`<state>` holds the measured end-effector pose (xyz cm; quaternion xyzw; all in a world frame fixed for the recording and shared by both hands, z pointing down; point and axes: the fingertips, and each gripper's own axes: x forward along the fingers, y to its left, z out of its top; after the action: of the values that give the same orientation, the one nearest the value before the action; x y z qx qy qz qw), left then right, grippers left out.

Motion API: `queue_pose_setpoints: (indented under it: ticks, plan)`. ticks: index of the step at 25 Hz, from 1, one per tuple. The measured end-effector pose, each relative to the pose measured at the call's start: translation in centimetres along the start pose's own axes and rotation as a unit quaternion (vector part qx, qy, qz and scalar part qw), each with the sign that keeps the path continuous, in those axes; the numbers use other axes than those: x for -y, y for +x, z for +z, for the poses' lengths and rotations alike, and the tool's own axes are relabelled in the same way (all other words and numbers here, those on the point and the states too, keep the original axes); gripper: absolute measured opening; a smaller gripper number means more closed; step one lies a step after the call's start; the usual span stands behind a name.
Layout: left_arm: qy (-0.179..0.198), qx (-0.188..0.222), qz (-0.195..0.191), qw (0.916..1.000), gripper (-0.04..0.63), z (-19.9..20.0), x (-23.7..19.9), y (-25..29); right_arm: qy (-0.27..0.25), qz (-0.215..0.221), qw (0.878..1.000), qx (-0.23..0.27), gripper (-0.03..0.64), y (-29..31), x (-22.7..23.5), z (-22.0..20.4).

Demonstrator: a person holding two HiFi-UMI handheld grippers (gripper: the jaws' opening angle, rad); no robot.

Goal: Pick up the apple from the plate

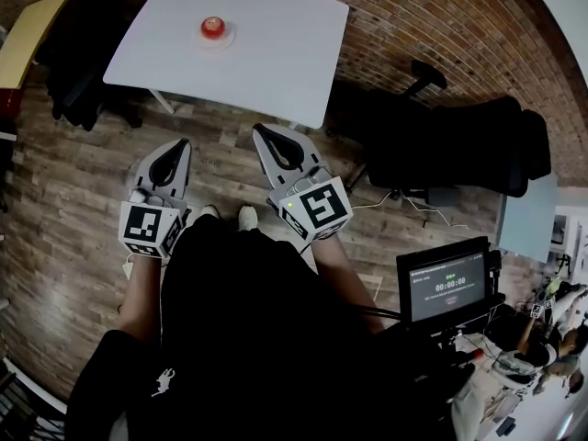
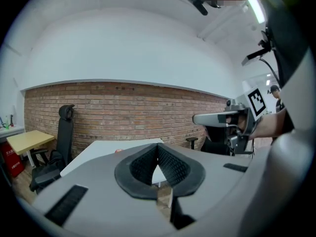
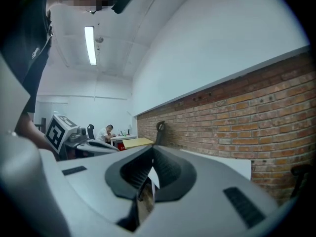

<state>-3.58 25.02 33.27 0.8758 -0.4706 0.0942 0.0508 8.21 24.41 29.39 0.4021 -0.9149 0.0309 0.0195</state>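
Observation:
A red apple [image 1: 212,27] sits on a small white plate [image 1: 227,38] near the far side of a white table [image 1: 276,53]. Both grippers hover over the wooden floor, short of the table's near edge and well away from the apple. My left gripper [image 1: 181,144] is shut with nothing in it, and so is my right gripper [image 1: 261,132]. In the left gripper view the jaws [image 2: 158,147] meet at their tips, with a sliver of the apple [image 2: 118,151] just over them. The right gripper view shows the jaws [image 3: 152,150] together, empty, with the table [image 3: 237,165] beyond.
A black office chair [image 1: 459,145] stands right of the table against the brick wall [image 1: 441,26]. Another dark chair [image 1: 78,72] and a yellow desk [image 1: 32,30] are at the left. A monitor [image 1: 447,285] sits at the lower right. A person sits at a far desk [image 3: 106,132].

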Motion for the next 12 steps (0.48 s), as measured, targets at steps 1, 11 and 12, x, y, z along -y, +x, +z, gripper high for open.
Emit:
queue_pose_setpoints:
  ticks: [1,11,12]
  plan:
    - [-0.001,-0.005,0.0,1.0,0.006,-0.3,0.1,-0.1,0.005,0.001,1.0,0.001,0.003,-0.2,0.0,-0.1]
    - [0.017,-0.005,0.015,0.9997,0.006,-0.1,1.1,-0.4,0.026,0.018,0.999,0.004,0.003,-0.8,-0.4,-0.8]
    - [0.018,-0.005,0.019,0.9997,0.006,-0.2,0.9,-0.6,0.027,0.02,0.999,0.005,0.003,-0.8,-0.6,-0.8]
